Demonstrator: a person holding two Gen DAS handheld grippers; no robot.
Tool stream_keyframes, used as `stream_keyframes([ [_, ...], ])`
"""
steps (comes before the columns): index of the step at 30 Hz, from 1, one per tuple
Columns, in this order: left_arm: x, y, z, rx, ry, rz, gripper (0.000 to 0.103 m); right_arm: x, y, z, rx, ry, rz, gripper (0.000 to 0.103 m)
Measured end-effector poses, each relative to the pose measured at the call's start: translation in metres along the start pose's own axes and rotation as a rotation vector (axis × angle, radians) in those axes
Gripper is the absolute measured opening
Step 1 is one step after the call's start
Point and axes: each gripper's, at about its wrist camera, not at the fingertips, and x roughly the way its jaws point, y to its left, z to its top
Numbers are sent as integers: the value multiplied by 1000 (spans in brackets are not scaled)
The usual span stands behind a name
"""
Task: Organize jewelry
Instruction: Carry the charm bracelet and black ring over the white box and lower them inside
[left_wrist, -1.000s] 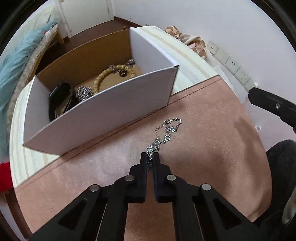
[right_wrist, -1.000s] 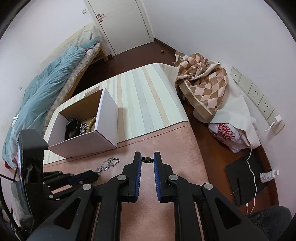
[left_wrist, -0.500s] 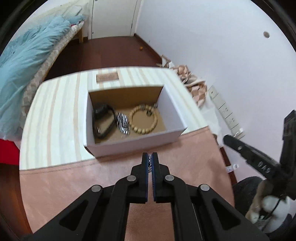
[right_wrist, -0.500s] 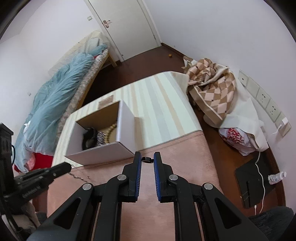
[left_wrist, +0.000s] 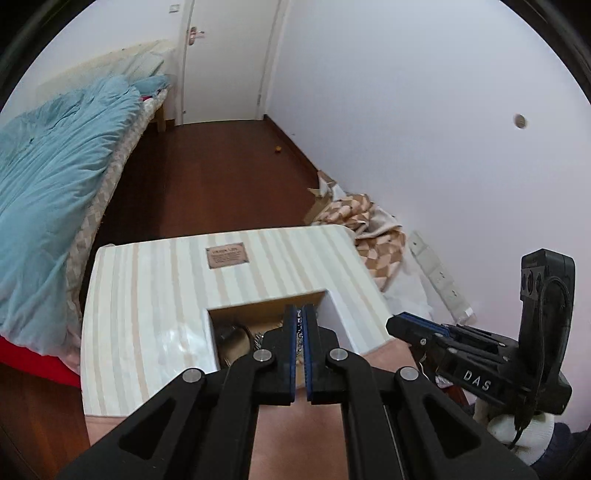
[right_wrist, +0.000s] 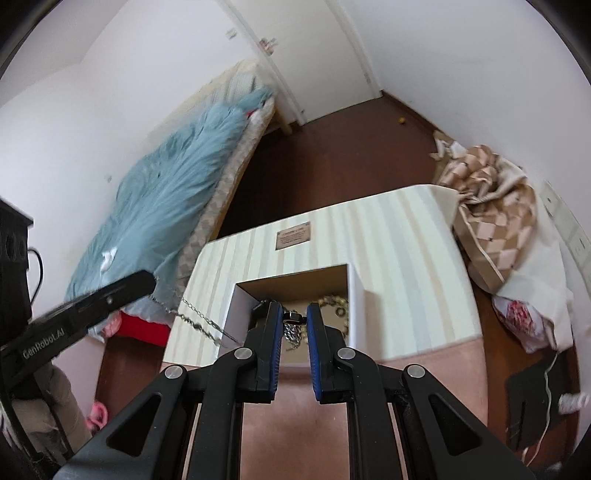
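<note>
My left gripper (left_wrist: 302, 314) is shut on a silver chain necklace (left_wrist: 300, 334) and holds it raised over the open white box (left_wrist: 332, 301). In the right wrist view the chain (right_wrist: 201, 325) hangs from the left gripper (right_wrist: 149, 282) toward the box's left wall. My right gripper (right_wrist: 293, 314) is shut on a small dark ring (right_wrist: 293, 316) above the box (right_wrist: 356, 295). Inside the box lie a wooden bead bracelet (right_wrist: 338, 304), a silver chain piece (right_wrist: 291, 334) and a dark item (left_wrist: 231, 332).
The box stands on a striped mattress-like surface (left_wrist: 155, 295) with a brown label (left_wrist: 226, 255); a pink mat (right_wrist: 424, 365) lies in front. A bed with a blue duvet (left_wrist: 48, 177) is at left, a checked blanket (right_wrist: 491, 206) on the floor at right.
My left gripper lifted the necklace off the pink mat and carried it up over the box. My right gripper moved with the ring toward and above the box.
</note>
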Motion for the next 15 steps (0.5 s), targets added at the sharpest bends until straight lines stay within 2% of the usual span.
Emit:
stream_keyframes([
  [6, 53, 36, 0, -71, 118, 12, 1, 63, 1, 15, -31, 152, -39, 14],
  [12, 86, 59, -8, -120, 201, 45, 1, 99, -4, 19, -47, 243, -74, 14],
  [15, 99, 70, -10, -152, 253, 96, 4, 113, -2, 22, -65, 294, -86, 14],
])
